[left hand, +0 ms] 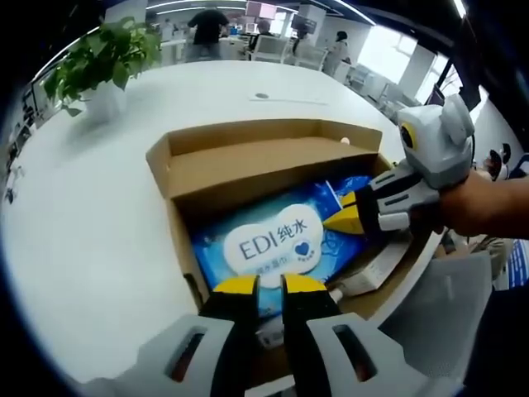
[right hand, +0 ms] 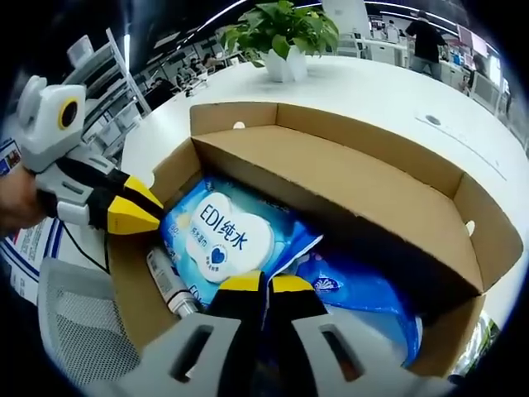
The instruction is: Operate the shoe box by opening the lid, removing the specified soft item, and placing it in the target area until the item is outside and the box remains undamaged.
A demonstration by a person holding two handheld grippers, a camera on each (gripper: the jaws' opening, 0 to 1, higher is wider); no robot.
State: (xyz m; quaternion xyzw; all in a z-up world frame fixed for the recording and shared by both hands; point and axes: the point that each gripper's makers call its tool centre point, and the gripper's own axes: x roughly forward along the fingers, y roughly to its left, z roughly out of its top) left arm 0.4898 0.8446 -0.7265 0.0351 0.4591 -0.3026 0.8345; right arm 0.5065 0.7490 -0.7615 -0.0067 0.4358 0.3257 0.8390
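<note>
An open cardboard shoe box [left hand: 178, 178] [right hand: 347, 178] sits on a white table, its lid folded back. Inside lies a blue soft wipes pack [left hand: 277, 240] [right hand: 219, 231] with a white "EDI" label. My right gripper [right hand: 266, 285] [left hand: 335, 222] comes in from the right side and is shut on the pack's edge. My left gripper [left hand: 269, 285] [right hand: 155, 218] hovers at the box's near wall, its jaws drawn together with only a thin slit. A second blue pack [right hand: 355, 289] [left hand: 351, 184] lies partly under the wipes pack.
A white tube [right hand: 169, 285] [left hand: 368, 277] lies along the box wall beside the wipes. A potted plant [left hand: 103, 58] [right hand: 285, 33] stands farther back on the table [left hand: 99, 215]. A grey mesh chair [right hand: 74, 327] stands off the table's edge. People stand in the distant office.
</note>
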